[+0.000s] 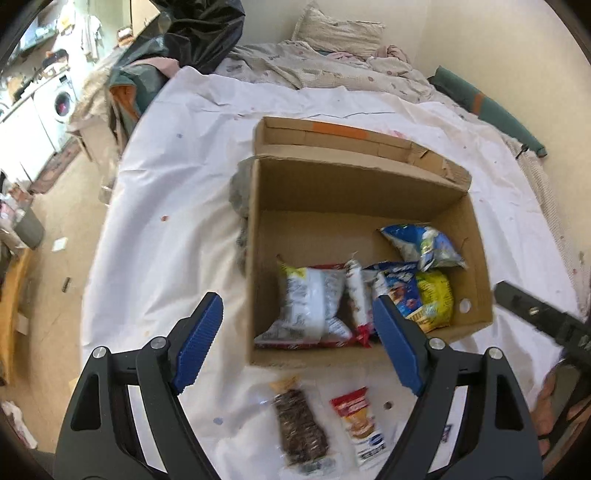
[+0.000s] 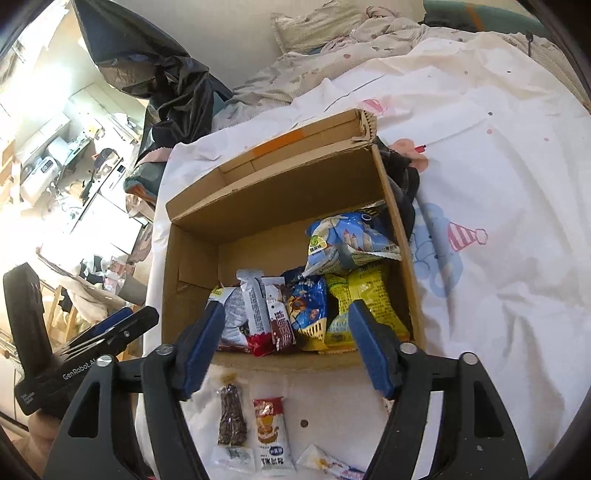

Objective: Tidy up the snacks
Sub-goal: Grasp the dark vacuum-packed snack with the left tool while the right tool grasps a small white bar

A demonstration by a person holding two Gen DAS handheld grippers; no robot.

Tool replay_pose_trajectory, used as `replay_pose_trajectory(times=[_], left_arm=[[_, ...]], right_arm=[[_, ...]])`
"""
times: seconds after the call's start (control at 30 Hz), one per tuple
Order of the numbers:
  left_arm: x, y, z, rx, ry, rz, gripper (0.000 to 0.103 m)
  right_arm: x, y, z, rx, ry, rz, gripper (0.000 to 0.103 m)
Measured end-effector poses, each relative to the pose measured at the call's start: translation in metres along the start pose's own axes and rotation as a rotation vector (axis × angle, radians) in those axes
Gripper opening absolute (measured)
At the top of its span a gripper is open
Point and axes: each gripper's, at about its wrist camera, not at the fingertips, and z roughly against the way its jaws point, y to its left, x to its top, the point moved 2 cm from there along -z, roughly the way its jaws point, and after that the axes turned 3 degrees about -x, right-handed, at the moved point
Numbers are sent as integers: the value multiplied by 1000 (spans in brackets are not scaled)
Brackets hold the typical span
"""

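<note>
An open cardboard box sits on a white sheet and holds several snack packets: a blue one, a yellow one, and white and red ones. In front of the box lie a dark seed bar and a red-and-white sachet. My left gripper is open and empty above the box's near wall. My right gripper is open and empty at the same wall.
Another packet lies at the near edge of the sheet. Rumpled bedding and a pillow lie behind the box. A black plastic bag is at the far left. The bed's left edge drops to the floor.
</note>
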Motion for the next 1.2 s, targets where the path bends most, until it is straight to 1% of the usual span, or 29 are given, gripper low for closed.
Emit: replay_pose_trajectory(times=[0.07, 0.13, 0.2, 0.33, 0.37, 0.43, 0.47, 0.53, 0.6, 0.67, 0.73, 0.8, 0.87, 1.0, 1.1, 1.2], left_arm=[[-6, 4, 7, 25, -19, 2, 81], [-12, 9, 14, 45, -35, 12, 81], [-18, 14, 20, 50, -43, 22, 81], [-29, 18, 24, 57, -31, 27, 82], [-32, 18, 24, 59, -20, 22, 86], [-39, 15, 22, 32, 8, 11, 90], [-42, 13, 21, 21, 20, 7, 90], [-51, 10, 19, -3, 46, 10, 90], [-60, 9, 18, -14, 65, 15, 90], [-69, 10, 14, -14, 88, 22, 90], [-75, 12, 12, -16, 95, 34, 90], [-78, 16, 8, 12, 93, 49, 90], [-81, 22, 2, 39, 103, 76, 90], [-87, 33, -11, 38, 148, 149, 90], [-95, 36, -25, 15, 212, 183, 87], [-107, 30, -42, -7, 292, 185, 80]], right_arm=[[-3, 1, 8, 1, -5, 1, 79], [-8, 3, 14, -7, 3, 6, 80], [-14, 5, 21, -1, -7, 10, 80], [-30, 7, 25, 8, 19, 4, 81], [-34, 7, 25, 4, 25, 5, 81], [-44, 7, 25, -18, 41, 13, 81], [-46, 7, 24, -29, 46, 15, 81], [-52, 6, 20, -77, 70, 25, 81], [-58, 3, 16, -77, 93, 3, 81], [-61, 1, 11, -70, 111, -21, 81], [-63, 0, 7, -77, 123, -27, 81], [-64, -1, 0, -87, 138, -34, 81], [-65, -3, -8, -93, 162, -51, 81], [-68, -6, -18, -95, 196, -84, 81], [-71, -8, -24, -100, 220, -99, 81], [-74, -9, -28, -101, 235, -109, 81]])
